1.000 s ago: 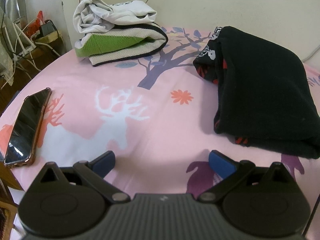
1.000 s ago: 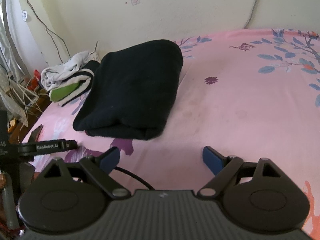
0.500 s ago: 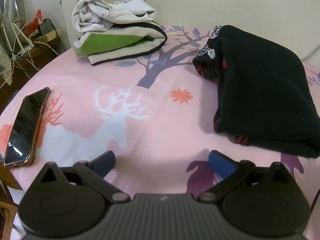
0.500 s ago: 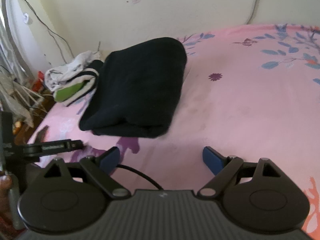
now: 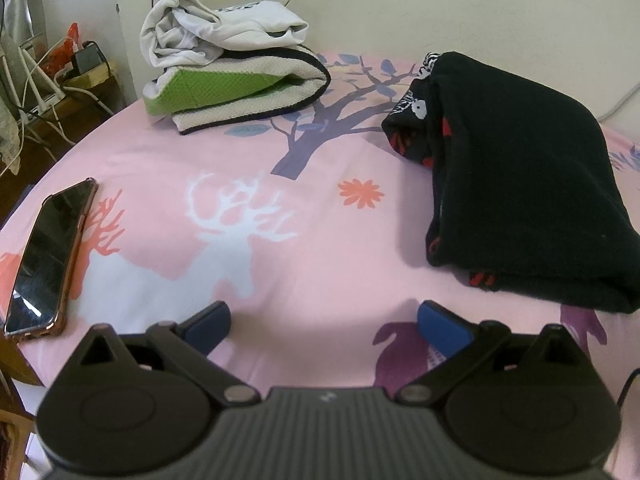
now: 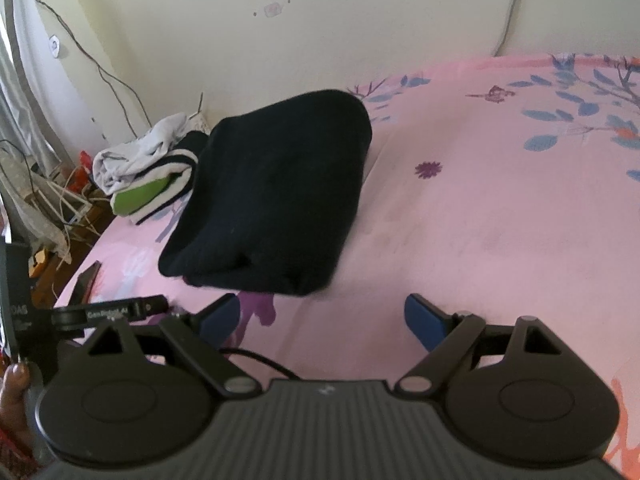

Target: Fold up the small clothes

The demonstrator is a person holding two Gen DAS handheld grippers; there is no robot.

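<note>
A folded black garment with red and white print at its edges lies on the pink bedsheet, to the right of my left gripper. It also shows in the right wrist view, ahead and left of my right gripper. Both grippers are open and empty, low over the sheet near its front edge. A stack of folded clothes, white on top of green and cream, sits at the far left by the wall, also seen in the right wrist view.
A phone lies at the bed's left edge. Cables and clutter crowd the floor and a low stand left of the bed. The wall runs behind the bed. The left gripper's body shows at the right view's left edge.
The right gripper has drawn back and tilted, so the black garment sits farther off and higher in its view. The left gripper has shifted only slightly. Nothing was grasped.
</note>
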